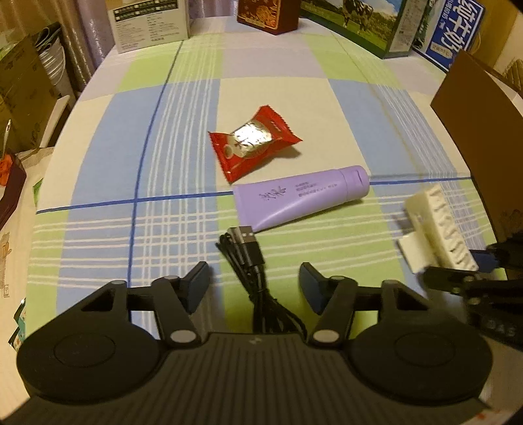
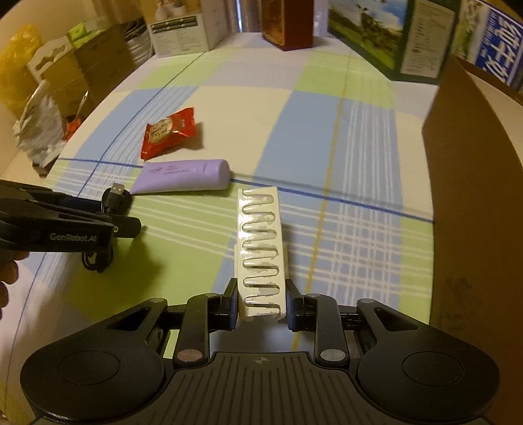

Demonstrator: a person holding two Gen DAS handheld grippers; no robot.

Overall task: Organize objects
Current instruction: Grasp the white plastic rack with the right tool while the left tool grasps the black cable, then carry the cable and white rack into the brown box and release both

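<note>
The black cable (image 1: pixel 243 258) runs back under the left gripper's body, so its far end is hidden; only the plug and a bundled stretch show on the checked cloth of the desk (image 1: pixel 278 91). The left gripper (image 1: pixel 254 287) hangs over it with its jaws apart, the cable lying between them untouched by either pad. The right gripper (image 2: pixel 261 305) is clamped on the near end of a white strip (image 2: pixel 260 248) with a wavy clear pattern; what the strip is cannot be made out, and in the left wrist view it is blurred. Beyond the cable lies a purple tube (image 1: pixel 302 196), its crimped end just beside the plug, and past that a red snack packet (image 1: pixel 253 144), close to the tube. A brown cardboard box (image 2: pixel 474 196) stands at the right edge of the desk, cut off by the frame. Printed cartons (image 1: pixel 359 23) line the far edge, their tops cut off. A fingertip (image 2: pixel 8 273) shows at the left border of the right wrist view.
</note>
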